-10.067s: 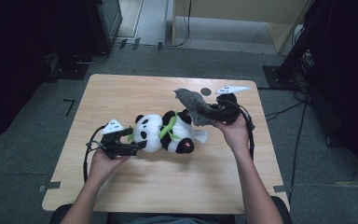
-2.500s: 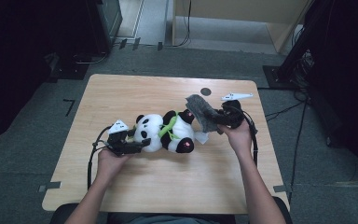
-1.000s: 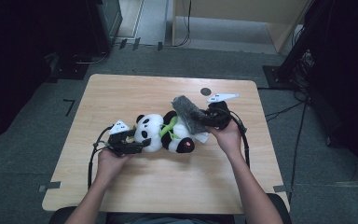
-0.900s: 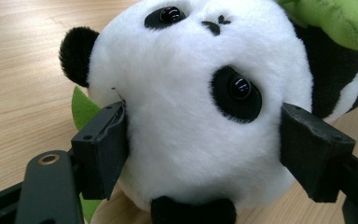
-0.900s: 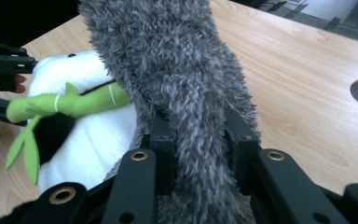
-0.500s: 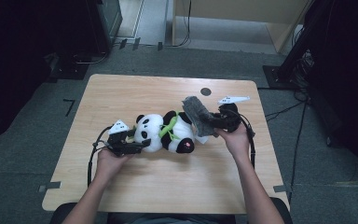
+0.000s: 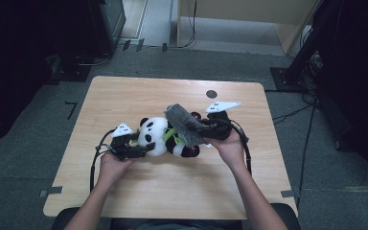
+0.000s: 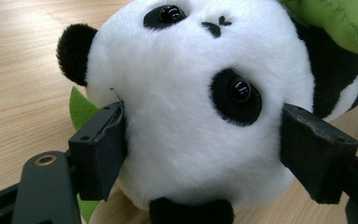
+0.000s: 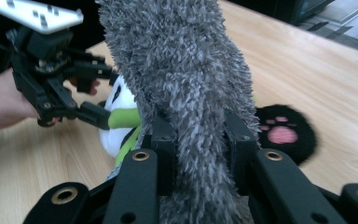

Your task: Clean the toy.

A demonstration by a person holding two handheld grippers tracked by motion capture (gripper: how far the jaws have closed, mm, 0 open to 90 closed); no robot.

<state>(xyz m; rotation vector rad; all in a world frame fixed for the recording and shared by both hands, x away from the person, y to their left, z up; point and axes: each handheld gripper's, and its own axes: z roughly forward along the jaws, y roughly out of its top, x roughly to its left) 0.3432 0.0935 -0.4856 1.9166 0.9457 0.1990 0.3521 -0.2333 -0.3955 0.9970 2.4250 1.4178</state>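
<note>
Got my left gripper (image 7: 141,151) clamped on the plush panda (image 7: 165,136)'s head mid-table, right gripper (image 7: 205,128) pinching the grey fluffy cloth (image 7: 184,123) (over its belly rn), so imo short light strokes w/o dragging the panda.

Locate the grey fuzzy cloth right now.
High view: the grey fuzzy cloth is right of table centre, clamped in the right tool and draped over the panda plush, whose head the left tool grips.
</note>
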